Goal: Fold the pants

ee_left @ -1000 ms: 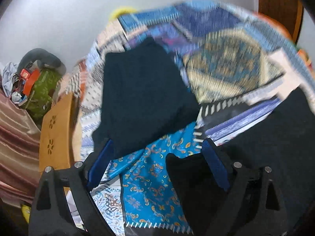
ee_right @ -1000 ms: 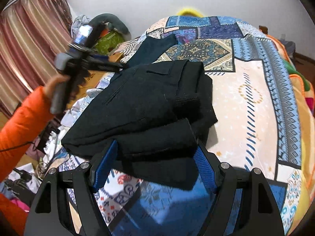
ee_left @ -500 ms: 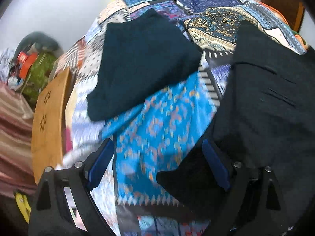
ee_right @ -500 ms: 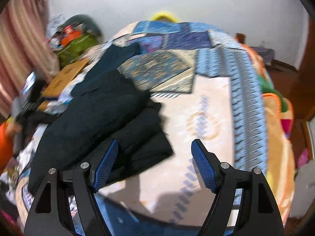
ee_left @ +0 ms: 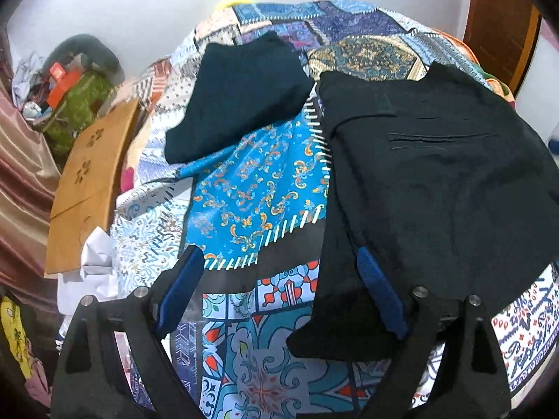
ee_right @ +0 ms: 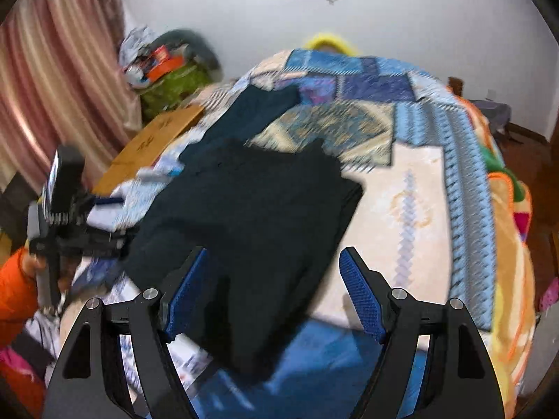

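Black pants lie folded on the patchwork bedspread, waistband and welt pocket up; they also show in the right wrist view. My left gripper is open at their lower left corner, its right finger against the cloth edge, holding nothing. My right gripper is open over the near edge of the pants, empty. A second dark folded garment lies farther back; it also shows in the right wrist view. The left gripper shows in the right wrist view at the left.
A wooden board lies off the bed's left side. A green bag with clutter stands by the wall, a pink curtain to the left. Orange bedding lies at the bed's right edge.
Both grippers swung back toward the black pants. The left one dropped lower at their corner; the right one came back from the bare bedspread to the pants' near edge.
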`<state>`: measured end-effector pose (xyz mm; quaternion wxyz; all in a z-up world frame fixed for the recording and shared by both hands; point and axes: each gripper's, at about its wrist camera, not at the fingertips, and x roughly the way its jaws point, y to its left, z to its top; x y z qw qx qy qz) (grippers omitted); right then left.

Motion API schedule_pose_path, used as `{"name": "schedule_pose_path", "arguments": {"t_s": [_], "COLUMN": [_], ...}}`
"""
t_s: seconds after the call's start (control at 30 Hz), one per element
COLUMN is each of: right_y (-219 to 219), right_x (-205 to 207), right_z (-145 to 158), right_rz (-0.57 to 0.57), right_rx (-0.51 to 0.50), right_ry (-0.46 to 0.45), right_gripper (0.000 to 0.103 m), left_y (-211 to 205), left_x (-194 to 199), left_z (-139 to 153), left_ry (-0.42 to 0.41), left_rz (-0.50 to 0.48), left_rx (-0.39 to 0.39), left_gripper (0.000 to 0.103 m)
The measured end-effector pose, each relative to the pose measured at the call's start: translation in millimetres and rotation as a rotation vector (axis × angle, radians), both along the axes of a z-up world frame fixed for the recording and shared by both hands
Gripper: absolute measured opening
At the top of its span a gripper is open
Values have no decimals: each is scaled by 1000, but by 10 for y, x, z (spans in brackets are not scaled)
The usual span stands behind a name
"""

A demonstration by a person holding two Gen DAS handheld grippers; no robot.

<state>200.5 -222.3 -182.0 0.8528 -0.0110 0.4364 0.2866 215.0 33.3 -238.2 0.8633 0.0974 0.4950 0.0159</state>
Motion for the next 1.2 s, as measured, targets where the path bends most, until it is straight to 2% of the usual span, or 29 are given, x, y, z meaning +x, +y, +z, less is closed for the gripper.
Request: {"name": "schedule_pose_path", "arguments": {"t_s": [0.03,0.07,0.13,0.2,0.3,0.43,0.63,0.83,0.87,0.9,0.93,0.97,1.0,1.07,1.2], "right_y": [27,31,-66,-170,-242,-312,-258,46,99,156,197,225,258,283,246], "right_x": [-36,-33,-41,-33,-52,50,431,877,943,1033,1095,1146,1214,1288,1323], "right_z": [-79,-125,-203,-201,-103,93,304,160,106,32,-28,-83,-165,-265,-352], "right_rz": [8,6,-25,-50,-74,-91,-111,-54,-46,-33,-22,-12,-4,-2,3], "right_rx": [-28,-35,16,49,20,-11,24,4,-8,-22,-30,-37,-47,-64,-78], "right_ry": [9,17,51,79,58,30,-47,-42,-37,-23,-9,4,20,24,-10], "right_gripper": [63,62,62,62,62,62,62,61,57,53,43,34,30,18,14], "left_y": [-7,-5,20,54,125,197,78,-282,-335,-363,-396,-429,-450,-468,-448], "left_x": [-35,-52,-73,-90,-90,-21,354,804,892,945,1007,1066,1125,1214,1301], "left_z": [12,9,-29,-47,31,288,620,466,397,349,289,229,168,87,-14], "left_ry": [-16,-28,-32,-31,-34,-66,-124,-91,-73,-61,-46,-29,-12,6,11], "left_rz": [-6,-9,-1,-4,-8,-25,-74,-185,-202,-212,-222,-230,-237,-247,-244], "left_rx": [13,26,57,79,93,48,-42,-55,-64,-70,-74,-76,-84,-117,-145], "left_gripper": [90,90,90,90,90,90,90,90,87,77,71,59,51,44,44]}}
